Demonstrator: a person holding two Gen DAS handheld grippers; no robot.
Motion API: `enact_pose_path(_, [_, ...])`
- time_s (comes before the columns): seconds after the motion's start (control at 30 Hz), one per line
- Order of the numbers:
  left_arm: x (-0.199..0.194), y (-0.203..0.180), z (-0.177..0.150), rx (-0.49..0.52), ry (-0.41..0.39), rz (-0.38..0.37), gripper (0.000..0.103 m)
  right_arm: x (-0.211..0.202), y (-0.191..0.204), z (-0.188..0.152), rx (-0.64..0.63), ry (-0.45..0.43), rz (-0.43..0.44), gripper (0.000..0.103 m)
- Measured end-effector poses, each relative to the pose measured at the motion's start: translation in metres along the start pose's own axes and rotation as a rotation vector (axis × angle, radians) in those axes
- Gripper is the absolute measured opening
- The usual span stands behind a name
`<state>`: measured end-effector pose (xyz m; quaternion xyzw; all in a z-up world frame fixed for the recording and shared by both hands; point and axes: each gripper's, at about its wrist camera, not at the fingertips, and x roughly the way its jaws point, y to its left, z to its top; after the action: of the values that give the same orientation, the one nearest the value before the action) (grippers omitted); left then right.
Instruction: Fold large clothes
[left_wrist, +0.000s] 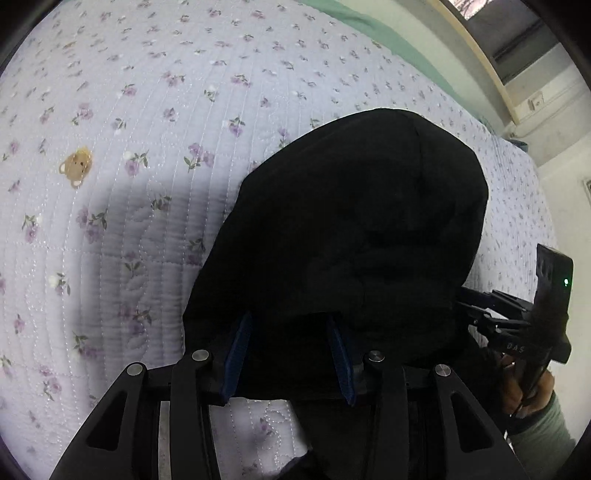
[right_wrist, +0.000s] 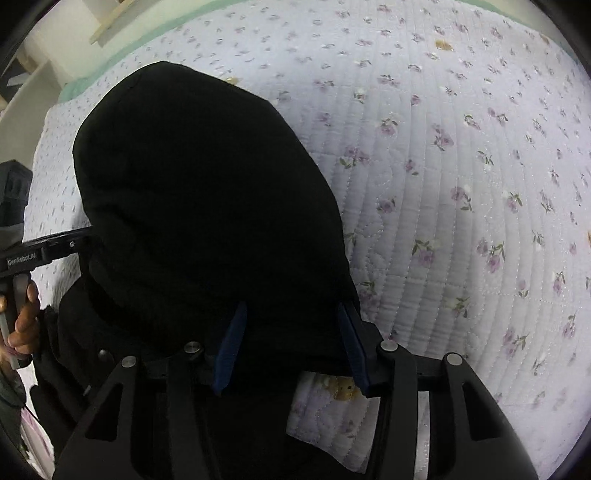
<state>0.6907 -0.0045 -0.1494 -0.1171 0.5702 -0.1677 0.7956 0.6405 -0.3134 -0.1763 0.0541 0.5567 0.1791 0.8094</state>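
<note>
1. Black garment (left_wrist: 354, 229) lies bunched on the floral quilt (left_wrist: 147, 110), spread over the bed. In both wrist views its dark mass sits directly ahead of my fingers, and its near edge drapes over the finger bases.

2. Left gripper (left_wrist: 291, 354): blue pads stand well apart, and black cloth lies between and over them. No pinch is visible; I judge it open and not gripping.

3. Right gripper (right_wrist: 291, 347): same condition. Pads are wide apart, cloth lies across the gap, and quilt shows beneath. It appears in the left view off to the right side, at the garment's edge.

4. Handling judgement: thick, soft fabric, limp, probably moderately heavy for cloth. It will sag and slide between layers rather than hold a crease.

5. Where to grip: at an outer edge or hem, taking all layers, one gripper at each end of the same edge. Seams are too dark to locate.

6. Risk: catching only the top layer.
</note>
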Motion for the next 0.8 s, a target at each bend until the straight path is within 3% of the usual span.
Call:
enact_pose_path(0.1, [-0.017,-0.008,-0.002,0.065,-0.015,0.021,0.043,-0.013,0.0,0.007,-0.028,0.005,0.007,0.053])
enact_pose_path(0.23, [-0.077,-0.03,0.001,0.183,-0.107,-0.07,0.044,-0.06,-0.003,0.024,-0.073,-0.07,0.105,0.06])
enact_pose_path(0.3, [-0.094,-0.035,0.016,0.209,-0.143,-0.094,0.07,-0.071,-0.005,0.041,-0.082,-0.096,0.132,0.067])
enact_pose_path(0.37, [-0.098,-0.035,0.038,0.211,-0.151,-0.116,0.081,-0.072,-0.008,0.061,-0.094,-0.102,0.124,0.068])
enact_pose_path(0.53, [-0.053,-0.009,0.082,0.14,-0.028,-0.092,0.081,-0.032,-0.029,0.098,-0.07,-0.028,0.18,0.068])
enact_pose_path(0.7, [0.005,0.015,0.083,0.054,0.148,-0.281,0.081,0.014,-0.04,0.112,-0.048,0.07,0.273,0.069])
enact_pose_path(0.73, [0.011,0.015,0.082,0.053,0.153,-0.267,0.081,0.023,-0.041,0.114,-0.036,0.086,0.304,0.071])
enact_pose_path(0.77, [0.014,0.014,0.079,0.063,0.149,-0.259,0.078,0.028,-0.038,0.116,-0.041,0.088,0.319,0.065])
enact_pose_path(0.8, [0.011,0.009,0.076,0.086,0.133,-0.257,0.052,0.029,-0.033,0.115,-0.07,0.08,0.339,0.05])
